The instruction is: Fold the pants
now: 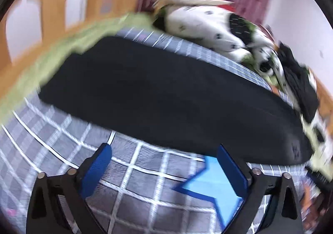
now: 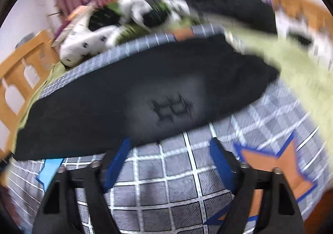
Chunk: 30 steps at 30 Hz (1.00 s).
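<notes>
We see the black pants [image 1: 166, 99] lying flat in a long band across a bed covered by a grey checked sheet [image 1: 62, 130]. Both views are blurred.

In the left wrist view, the left claw [image 1: 164, 169] stands wide with nothing between its blue pads [image 1: 97, 169], and it hangs over bare sheet just short of the near edge of the pants. A light blue star [image 1: 210, 188] printed on the sheet shows beside its right finger.

In the right wrist view, the right claw [image 2: 169, 163] is parted but narrower, also empty, its tips at the near edge of the pants, below a dark emblem [image 2: 172, 109] on the cloth. An orange star [image 2: 276, 169] sits on the sheet to its right.

A pale green cloth [image 2: 291, 57] and a white spotted pillow [image 1: 204, 24] lie beyond the pants.
</notes>
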Available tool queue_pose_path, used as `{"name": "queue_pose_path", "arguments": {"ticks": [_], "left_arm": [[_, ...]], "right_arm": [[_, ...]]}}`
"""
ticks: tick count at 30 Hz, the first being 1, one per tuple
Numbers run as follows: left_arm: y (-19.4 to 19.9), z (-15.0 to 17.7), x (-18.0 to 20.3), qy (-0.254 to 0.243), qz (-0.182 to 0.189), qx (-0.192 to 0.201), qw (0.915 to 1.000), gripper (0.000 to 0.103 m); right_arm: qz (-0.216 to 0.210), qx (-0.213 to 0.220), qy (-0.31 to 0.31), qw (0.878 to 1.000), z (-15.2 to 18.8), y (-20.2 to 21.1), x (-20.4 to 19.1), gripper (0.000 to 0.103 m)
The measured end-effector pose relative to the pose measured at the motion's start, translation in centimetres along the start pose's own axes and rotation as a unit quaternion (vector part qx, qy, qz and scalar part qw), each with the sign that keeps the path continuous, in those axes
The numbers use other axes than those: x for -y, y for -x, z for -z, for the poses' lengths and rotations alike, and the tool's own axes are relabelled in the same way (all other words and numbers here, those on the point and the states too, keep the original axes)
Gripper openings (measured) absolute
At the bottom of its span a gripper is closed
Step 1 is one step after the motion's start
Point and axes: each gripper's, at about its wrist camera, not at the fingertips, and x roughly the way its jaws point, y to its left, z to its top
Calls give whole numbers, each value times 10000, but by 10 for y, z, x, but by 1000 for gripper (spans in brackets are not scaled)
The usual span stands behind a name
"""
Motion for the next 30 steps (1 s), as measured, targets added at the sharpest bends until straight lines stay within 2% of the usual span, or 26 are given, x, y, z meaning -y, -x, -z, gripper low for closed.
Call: {"name": "queue_pose_path", "arguments": {"ticks": [3,4,5,9,11,12,13,14,15,16,17,19,22,25,30], "left_arm": [[-30,2,-48,1083,292,-269,9933,85],[-38,3,-64,1527,500,-305,9865,84],[-38,2,-71,1717,646,-216,9828,84],[-46,-4,-73,1855,777,-155,9794,84],[-53,-7,-73,1968,726,-83,9777,80],[-56,-10,-75,2004,689,-46,9773,73],[-59,-12,-73,2012,568,3,9779,69],[-61,-16,-71,1980,491,8,9790,57],[-64,-21,-71,1916,442,-3,9805,39],[-67,-25,-68,1695,316,-48,9850,26],[-70,-31,-72,1563,190,-80,9875,10],[-64,-37,-72,1427,231,-154,9894,10],[-35,-54,-64,1159,363,198,9924,10],[-11,-82,-47,778,387,597,9944,10],[-17,-138,-16,201,167,907,9955,10]], "right_arm": [[-86,-126,-546,9984,1,-22,34,69],[-60,-117,-644,9978,1,-27,41,69],[-44,-113,-748,9971,0,-34,49,69],[-361,-110,-1259,9913,-5,-56,68,69],[-396,5,-1286,9909,-10,-63,64,68],[-440,44,-1283,9907,-15,-67,59,65],[-488,30,-1271,9907,-20,-72,55,51],[-522,-22,-1219,9912,-25,-79,50,36],[-423,-126,-1133,9926,-30,-88,43,29],[-299,-184,-1009,9943,-35,-95,35,17],[-217,-146,-948,9952,-40,-96,31,15],[-105,56,-875,9961,-45,-89,23,14],[37,346,-464,9983,-57,-68,5,14],[-256,660,-318,9970,-74,-43,-1,13],[-614,921,-274,9935,-113,-30,-4,13]]}}
